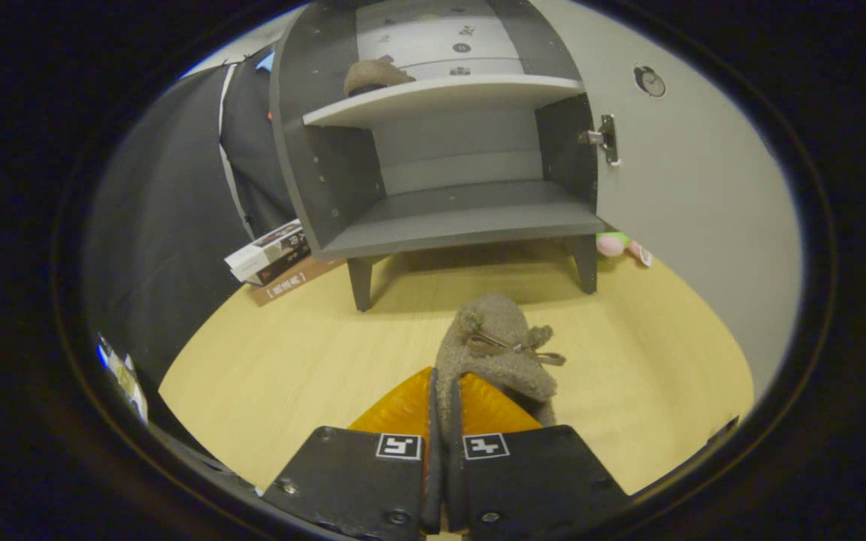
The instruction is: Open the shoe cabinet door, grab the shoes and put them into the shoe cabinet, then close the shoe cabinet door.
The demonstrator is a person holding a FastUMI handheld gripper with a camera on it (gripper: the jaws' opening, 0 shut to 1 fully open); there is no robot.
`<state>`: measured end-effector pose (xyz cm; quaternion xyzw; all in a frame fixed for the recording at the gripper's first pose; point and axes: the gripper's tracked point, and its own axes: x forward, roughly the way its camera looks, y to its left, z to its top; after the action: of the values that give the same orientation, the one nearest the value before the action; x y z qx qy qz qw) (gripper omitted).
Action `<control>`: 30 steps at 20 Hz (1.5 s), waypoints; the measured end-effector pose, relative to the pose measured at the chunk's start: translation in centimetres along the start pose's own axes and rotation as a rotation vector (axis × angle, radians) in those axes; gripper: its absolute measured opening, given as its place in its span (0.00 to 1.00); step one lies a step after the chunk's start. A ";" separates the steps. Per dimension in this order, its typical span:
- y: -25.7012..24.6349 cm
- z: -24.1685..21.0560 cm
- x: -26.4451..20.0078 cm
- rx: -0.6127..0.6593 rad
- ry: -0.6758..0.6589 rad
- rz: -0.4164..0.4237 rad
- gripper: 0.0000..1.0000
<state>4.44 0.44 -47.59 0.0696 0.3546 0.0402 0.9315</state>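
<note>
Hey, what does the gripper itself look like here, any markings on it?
The gripper has two flat black plates at its base, each bearing a small square black-and-white marker and screw heads near the corners. Two wedge-shaped fingers with a ribbed surface run forward from the plates, tapering toward their tips. No cables or sleeve are visible.

The shoe [497, 353] pinched between the fingers [444, 409] is fuzzy, felt-like cloth, totally matt, with a thin ribbon bow on top. Same fuzzy stuff on the second shoe [374, 75] up on the shelf. The shoe cabinet [448, 218] looks like smooth matt laminate board, with a shiny metal hinge [604, 138] on its door. The floor [290, 361] is pale wood-grain, faintly satin. The books [271, 259] have glossy covers.
</note>
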 end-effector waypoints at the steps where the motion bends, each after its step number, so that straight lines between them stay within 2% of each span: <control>1: 0.2 0.9 -1.1 -0.009 -0.021 0.006 0.07; 3: 0.4 3.0 -3.3 -0.047 -0.081 -0.002 0.07; 11: 3.7 11.5 -13.4 -0.104 -0.270 0.088 0.07; 17: 4.5 18.1 -17.1 -0.106 -0.346 0.098 0.07; 23: 5.2 24.9 -18.7 -0.138 -0.385 0.060 0.07; 30: 5.1 34.1 -20.1 -0.171 -0.454 -0.040 0.07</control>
<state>12.05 -0.45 -8.44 -0.0094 0.1328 0.0348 0.9905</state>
